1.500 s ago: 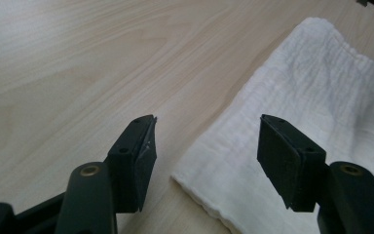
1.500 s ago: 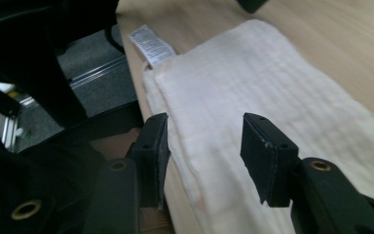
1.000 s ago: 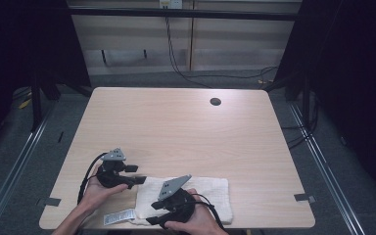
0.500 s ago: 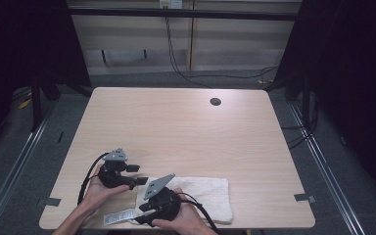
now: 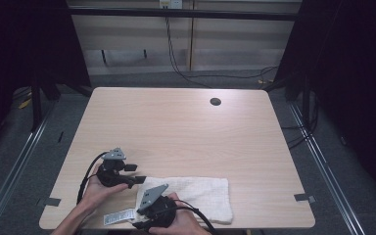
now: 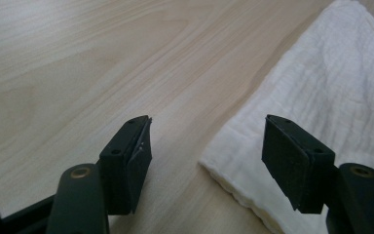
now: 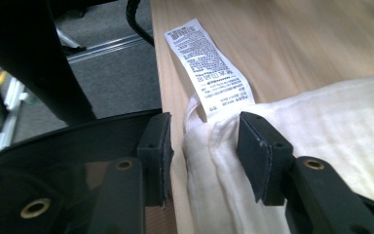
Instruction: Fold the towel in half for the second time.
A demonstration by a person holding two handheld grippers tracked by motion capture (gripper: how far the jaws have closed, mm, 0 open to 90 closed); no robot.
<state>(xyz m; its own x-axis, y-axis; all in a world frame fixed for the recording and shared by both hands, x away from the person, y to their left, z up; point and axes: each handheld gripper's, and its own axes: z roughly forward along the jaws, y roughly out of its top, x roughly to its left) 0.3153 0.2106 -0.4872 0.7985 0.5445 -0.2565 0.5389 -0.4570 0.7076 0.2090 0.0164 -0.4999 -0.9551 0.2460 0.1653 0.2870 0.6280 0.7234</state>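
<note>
A white towel [image 5: 196, 192] lies flat near the table's front edge, and its printed care label [image 5: 117, 217] sticks out at the left end. My left gripper [image 5: 138, 175] rests low at the towel's far left corner [image 6: 233, 161]. Its jaws stand open astride that corner and have just been opening wider. My right gripper [image 5: 138, 221] is at the near left corner. Its jaws [image 7: 204, 146] have just been opening, and the bunched towel edge [image 7: 209, 161] and the label's root [image 7: 209, 73] sit between them without being pinched.
The wooden table [image 5: 176, 127] has a round cable hole [image 5: 215, 102] at the back right. Its left edge [image 7: 163, 73] runs close beside my right gripper, with grey floor and metal rails beyond. Cables lie on the floor behind the table.
The right gripper has slid left along the towel's near edge and lower, to the label corner. The left gripper has stayed put.
</note>
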